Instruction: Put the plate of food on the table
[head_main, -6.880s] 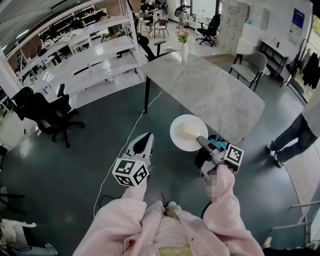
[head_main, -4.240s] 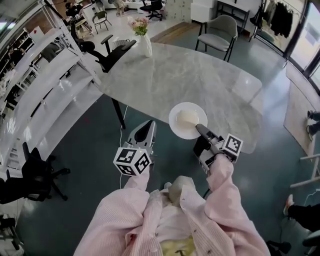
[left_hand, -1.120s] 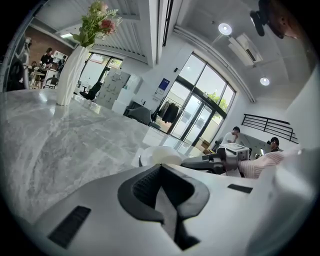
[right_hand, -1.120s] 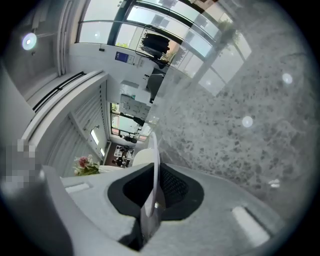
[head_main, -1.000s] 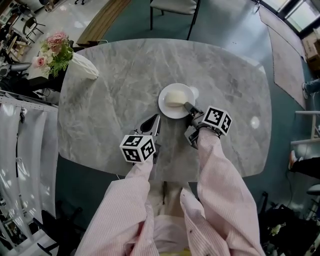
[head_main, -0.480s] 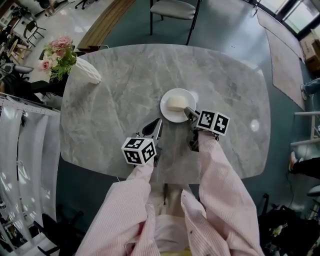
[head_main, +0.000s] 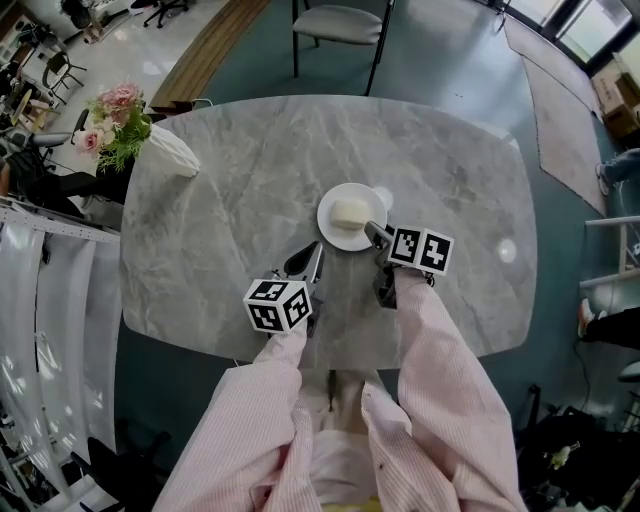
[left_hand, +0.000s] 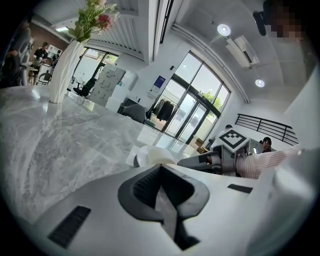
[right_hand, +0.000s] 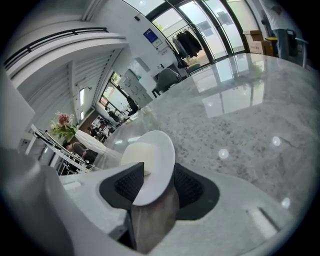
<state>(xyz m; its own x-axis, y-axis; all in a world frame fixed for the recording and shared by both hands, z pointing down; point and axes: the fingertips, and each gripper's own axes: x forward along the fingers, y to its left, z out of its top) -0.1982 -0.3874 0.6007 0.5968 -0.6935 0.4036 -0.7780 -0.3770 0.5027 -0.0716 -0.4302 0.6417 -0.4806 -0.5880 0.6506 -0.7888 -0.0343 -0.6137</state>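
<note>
Now plate (head_main: 330, 227) with food (head_main: 349, 212) sits on table (head_main: 230, 190); right gripper (head_main: 372, 231) jaws just opening, plate rim loose between them; left gripper (head_main: 315, 250) closed, empty.

1. The left arm (head_main: 255, 400) and the right arm (head_main: 437, 365), both in pink striped sleeves, reach forward side by side.
2. The left gripper (head_main: 314, 252) points ahead and slightly down. Its jaws are together with nothing between them.
3. The right gripper (head_main: 372, 231) tilts down more steeply. Its jaws have just been opening and stand apart on either side of the plate (right_hand: 159, 150) rim, clear of it.
</note>
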